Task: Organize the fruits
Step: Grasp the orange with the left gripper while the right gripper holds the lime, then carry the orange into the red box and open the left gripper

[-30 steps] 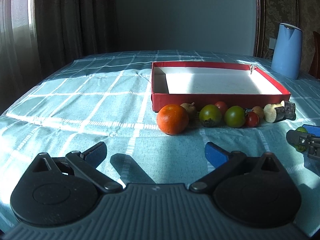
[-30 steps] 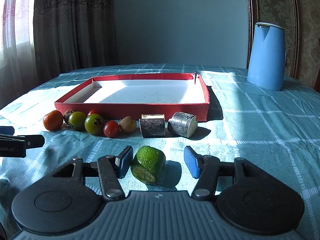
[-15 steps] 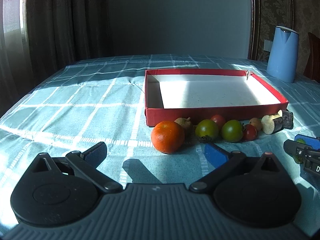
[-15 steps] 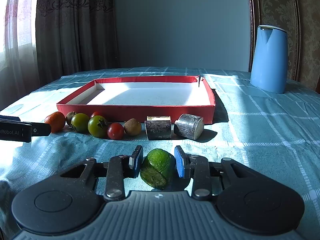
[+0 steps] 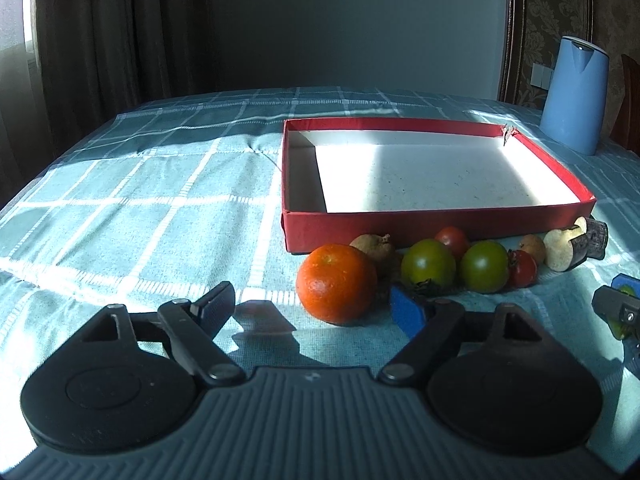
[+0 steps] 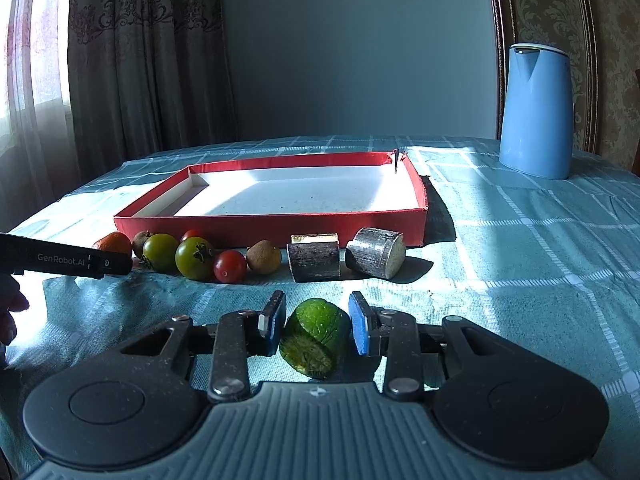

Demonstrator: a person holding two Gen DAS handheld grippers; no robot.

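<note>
A red box (image 5: 440,222) (image 6: 272,226) with a white floor stands on the checked tablecloth. In front of it lies a row of fruit: an orange (image 5: 337,283) (image 6: 113,243), two green tomatoes (image 5: 428,266) (image 6: 195,258), red tomatoes (image 6: 229,266), brown fruits (image 6: 264,257) and two cut log-like pieces (image 6: 315,257). My left gripper (image 5: 310,306) is open, and the orange sits just ahead between its fingers. My right gripper (image 6: 316,322) is shut on a green cut fruit (image 6: 315,338), low over the cloth.
A blue kettle (image 6: 536,110) (image 5: 574,96) stands at the back right. The left gripper's arm (image 6: 68,260) reaches in from the left in the right wrist view. Curtains hang behind the table's far left edge.
My right gripper closed on the green cut fruit. My left gripper moved forward and right toward the orange, still open.
</note>
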